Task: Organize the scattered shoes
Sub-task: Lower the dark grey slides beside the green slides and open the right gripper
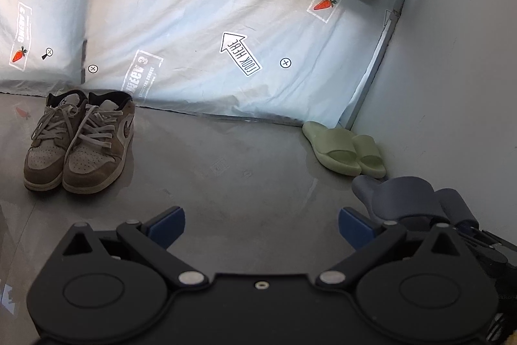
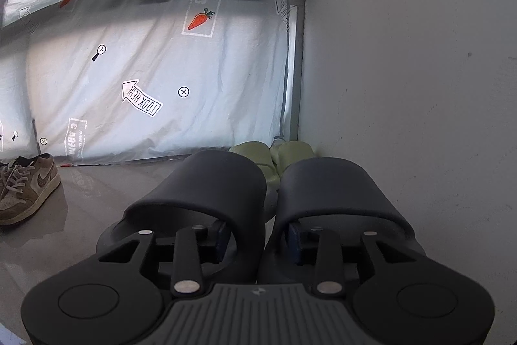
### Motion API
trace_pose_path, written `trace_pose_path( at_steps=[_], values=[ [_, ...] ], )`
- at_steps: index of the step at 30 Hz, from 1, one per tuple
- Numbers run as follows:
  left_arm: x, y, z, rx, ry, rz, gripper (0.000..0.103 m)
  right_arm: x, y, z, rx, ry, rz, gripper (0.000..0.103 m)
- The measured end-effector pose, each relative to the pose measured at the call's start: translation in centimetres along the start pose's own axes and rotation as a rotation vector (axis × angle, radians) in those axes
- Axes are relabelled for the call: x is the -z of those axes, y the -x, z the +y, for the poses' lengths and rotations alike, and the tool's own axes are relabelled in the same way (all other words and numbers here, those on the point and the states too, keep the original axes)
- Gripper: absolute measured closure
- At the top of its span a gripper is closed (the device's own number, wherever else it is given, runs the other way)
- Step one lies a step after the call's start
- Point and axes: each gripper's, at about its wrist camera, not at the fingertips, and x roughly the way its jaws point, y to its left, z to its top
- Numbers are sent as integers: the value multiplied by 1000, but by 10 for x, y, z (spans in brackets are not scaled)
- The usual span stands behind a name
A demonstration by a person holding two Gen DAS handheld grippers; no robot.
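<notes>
Dark grey slides (image 2: 258,202), pair pinched together by inner edges in R gripper (image 2: 258,240), near wall corner just behind green slides (image 2: 274,157); L gripper (image 1: 261,225) apart/empty; set down level w/ toes aligned, sneakers (image 1: 80,141) well left.

Open floor (image 1: 232,170) ahead of my left gripper (image 1: 261,228), jaws wide with nothing between them, clear run to the printed sheet (image 1: 194,21) at the back. Brown sneakers (image 1: 80,138) block the left side, standing together near the sheet edge. Right side is tight: green slides (image 1: 345,151) sit in the corner against the wall (image 1: 452,86), and the dark slides (image 2: 258,199) in my right gripper (image 2: 258,241) fill the gap just before them. Free lane is between sneakers and slides.
</notes>
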Motion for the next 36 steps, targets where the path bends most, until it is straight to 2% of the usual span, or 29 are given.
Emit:
trace_pose_path(
  at_steps=[5,9,15,22,29,36],
  values=[
    [-2,-9,-8,-36,13,-8,1,9,-23,-19,-23,-30,64,64],
    [-6,-16,-13,-54,9,-12,1,16,-37,-36,-15,-24,78,64],
    [-14,-33,-20,-72,0,-1,1,18,-62,-73,-47,-117,126,64],
    [-24,-60,-26,-67,-19,17,1,30,-89,-101,-41,-82,192,59],
    [-33,-85,-32,-50,-31,35,1,34,-107,-102,-56,-58,215,59],
    [-31,-89,-30,-59,-17,52,1,32,-123,-100,-52,-43,221,58]
  ],
)
